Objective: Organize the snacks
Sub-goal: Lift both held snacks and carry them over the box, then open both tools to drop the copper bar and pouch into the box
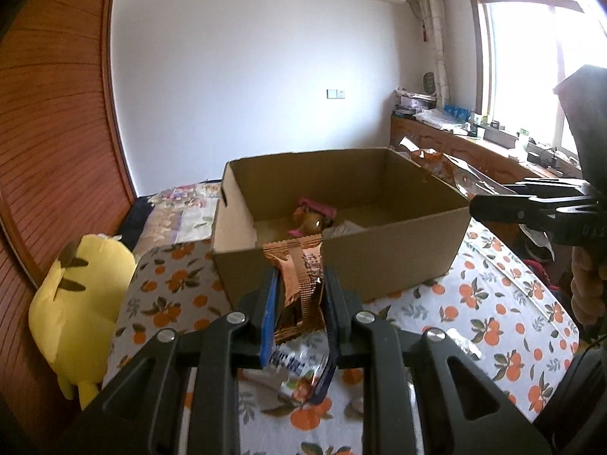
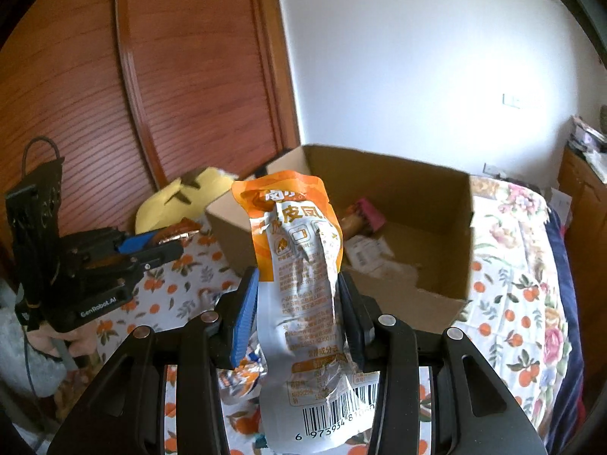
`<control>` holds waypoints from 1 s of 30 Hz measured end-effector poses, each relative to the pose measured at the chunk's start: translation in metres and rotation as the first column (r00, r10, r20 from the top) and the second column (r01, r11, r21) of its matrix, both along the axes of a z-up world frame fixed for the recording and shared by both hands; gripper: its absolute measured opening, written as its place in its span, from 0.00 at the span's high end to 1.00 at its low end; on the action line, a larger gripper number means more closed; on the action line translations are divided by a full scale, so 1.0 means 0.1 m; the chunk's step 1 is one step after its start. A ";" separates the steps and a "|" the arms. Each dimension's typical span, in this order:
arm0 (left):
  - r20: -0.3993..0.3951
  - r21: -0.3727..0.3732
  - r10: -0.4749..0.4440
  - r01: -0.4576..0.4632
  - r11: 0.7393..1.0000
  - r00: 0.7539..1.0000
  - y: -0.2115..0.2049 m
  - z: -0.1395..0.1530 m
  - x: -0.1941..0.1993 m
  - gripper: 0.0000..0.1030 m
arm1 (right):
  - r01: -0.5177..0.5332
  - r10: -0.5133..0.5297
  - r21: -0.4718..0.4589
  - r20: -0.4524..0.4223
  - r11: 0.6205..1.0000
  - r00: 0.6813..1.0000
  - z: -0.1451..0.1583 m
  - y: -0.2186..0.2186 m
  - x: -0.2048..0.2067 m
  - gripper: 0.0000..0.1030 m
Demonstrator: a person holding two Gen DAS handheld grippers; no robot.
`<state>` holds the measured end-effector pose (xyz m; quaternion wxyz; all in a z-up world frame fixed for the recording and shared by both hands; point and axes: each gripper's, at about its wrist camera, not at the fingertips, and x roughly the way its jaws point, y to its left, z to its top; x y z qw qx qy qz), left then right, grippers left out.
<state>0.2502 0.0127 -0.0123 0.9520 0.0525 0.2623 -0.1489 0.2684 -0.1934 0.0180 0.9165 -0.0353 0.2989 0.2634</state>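
Now, in the left wrist view, your left gripper (image 1: pixel 299 295) fingers clamp a brown packet (image 1: pixel 299 284) just before the box (image 1: pixel 398 250). In the right wrist view, your right gripper (image 2: pixel 299 303) fingers hold an orange pouch (image 2: pixel 303 284) upright, near the box (image 2: pixel 447 265).

You get bright daylight from the window (image 1: pixel 531 57), blown out to white glare. Fisheye bending curves the wardrobe doors (image 1: pixel 57 113), corners vignette black, and the cardboard box (image 2: pixel 436 197) blurs slightly.
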 end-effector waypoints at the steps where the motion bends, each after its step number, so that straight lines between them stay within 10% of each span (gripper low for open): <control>1: 0.001 0.000 -0.005 0.005 1.000 1.000 -0.02 0.02 0.03 0.80 | 0.007 -0.007 -0.001 0.008 1.000 1.000 0.02 -0.02 0.00 0.60; 14: 0.052 0.012 -0.044 0.043 0.999 0.998 -0.26 0.27 0.63 0.80 | 0.045 -0.043 -0.041 0.049 0.998 0.998 0.16 -0.08 0.58 0.60; 30: -0.018 0.001 -0.024 0.024 1.000 1.000 -0.31 -0.11 1.32 0.80 | 0.070 -0.070 -0.118 0.006 0.991 0.998 -0.40 0.00 1.28 0.60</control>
